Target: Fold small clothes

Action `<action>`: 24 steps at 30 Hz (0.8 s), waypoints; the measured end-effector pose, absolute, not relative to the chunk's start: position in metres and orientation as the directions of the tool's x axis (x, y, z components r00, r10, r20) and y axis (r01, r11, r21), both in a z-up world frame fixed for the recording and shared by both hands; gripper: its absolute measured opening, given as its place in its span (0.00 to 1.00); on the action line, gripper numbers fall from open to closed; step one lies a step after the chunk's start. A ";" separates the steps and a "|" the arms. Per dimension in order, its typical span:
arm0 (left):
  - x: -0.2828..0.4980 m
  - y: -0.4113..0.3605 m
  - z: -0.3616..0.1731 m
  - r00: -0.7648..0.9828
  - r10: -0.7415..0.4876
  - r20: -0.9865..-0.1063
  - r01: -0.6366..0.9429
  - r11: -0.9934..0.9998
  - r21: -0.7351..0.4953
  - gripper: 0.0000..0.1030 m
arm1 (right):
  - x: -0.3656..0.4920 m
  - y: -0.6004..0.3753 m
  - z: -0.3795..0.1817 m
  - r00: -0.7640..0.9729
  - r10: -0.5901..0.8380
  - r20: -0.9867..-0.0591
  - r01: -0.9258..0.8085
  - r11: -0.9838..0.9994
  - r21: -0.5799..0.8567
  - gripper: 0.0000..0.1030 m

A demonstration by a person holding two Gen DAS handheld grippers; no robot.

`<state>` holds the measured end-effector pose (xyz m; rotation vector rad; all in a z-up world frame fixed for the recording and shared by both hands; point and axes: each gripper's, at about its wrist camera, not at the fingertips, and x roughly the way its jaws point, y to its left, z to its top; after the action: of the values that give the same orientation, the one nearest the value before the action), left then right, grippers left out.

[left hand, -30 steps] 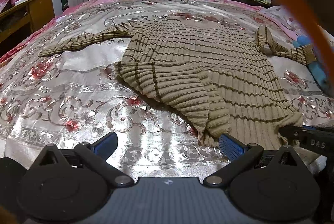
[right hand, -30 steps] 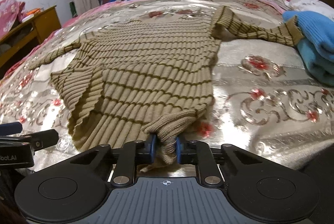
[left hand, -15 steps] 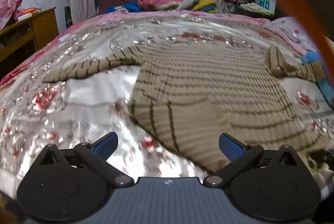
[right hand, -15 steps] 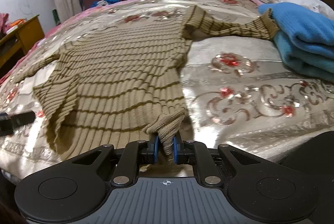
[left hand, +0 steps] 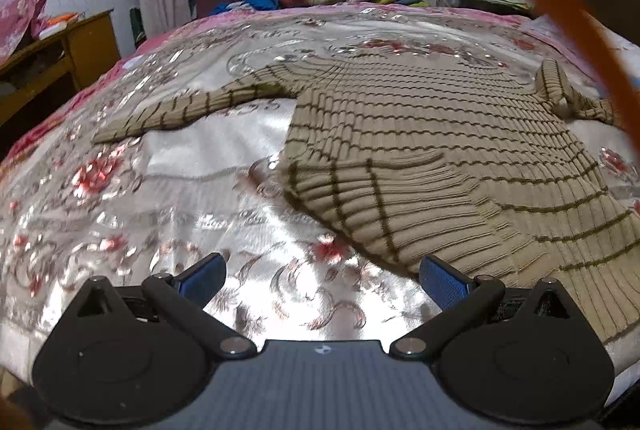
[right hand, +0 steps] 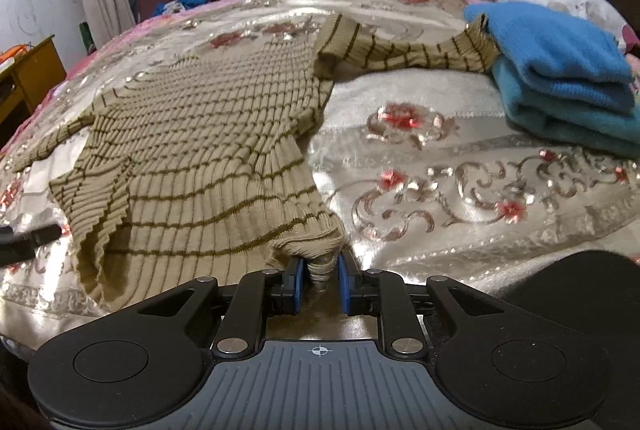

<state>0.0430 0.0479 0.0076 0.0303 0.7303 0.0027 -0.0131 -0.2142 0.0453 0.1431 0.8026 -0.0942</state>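
Left claw (left hand: 322, 278) wide open, holding nothing, low over the bed (left hand: 168, 197); the sweater (left hand: 432, 157) lies ahead and to its right, folded hem corner just beyond the right finger. Right claw (right hand: 319, 284) nearly closed, pinching the sweater's (right hand: 208, 149) bunched hem corner; body spreads ahead-left, one sleeve (right hand: 404, 47) reaching ahead-right to touch the folded blue clothes (right hand: 560, 77).

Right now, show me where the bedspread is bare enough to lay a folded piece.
Bare bedspread lies between the sweater and the blue pile; another patch sits under the outstretched sleeve. Crowded: the far right, where the other sleeve touches the pile.
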 end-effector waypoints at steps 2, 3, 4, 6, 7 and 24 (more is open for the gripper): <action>0.042 0.050 0.010 0.756 -0.004 -0.655 0.007 1.000 0.002 1.00 | -0.014 -0.211 0.050 0.707 -0.033 -0.706 0.135 0.987 0.089 0.19; 0.042 0.051 0.012 0.762 -0.009 -0.648 0.007 1.000 -0.005 1.00 | -0.015 -0.209 0.053 0.716 -0.033 -0.698 0.132 0.987 0.089 0.19; 0.041 0.051 0.012 0.764 -0.013 -0.645 0.008 1.000 -0.011 1.00 | -0.015 -0.206 0.055 0.726 -0.032 -0.687 0.128 0.988 0.089 0.19; 0.041 0.052 0.012 0.765 -0.022 -0.644 0.010 1.000 -0.022 1.00 | -0.017 -0.199 0.060 0.745 -0.026 -0.667 0.112 0.990 0.086 0.19; 0.041 0.053 0.012 0.764 -0.025 -0.645 0.011 1.000 -0.026 1.00 | -0.017 -0.195 0.063 0.754 -0.023 -0.656 0.101 0.992 0.081 0.19; 0.038 0.074 0.020 0.789 -0.012 -0.615 -0.057 0.994 -0.094 1.00 | 0.049 -0.124 0.072 0.739 0.220 -0.637 -0.204 0.974 0.099 0.37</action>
<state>0.0377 0.0745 0.0199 -0.1092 0.6620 0.0241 0.0493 -0.1242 0.0723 0.0230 0.7018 0.2324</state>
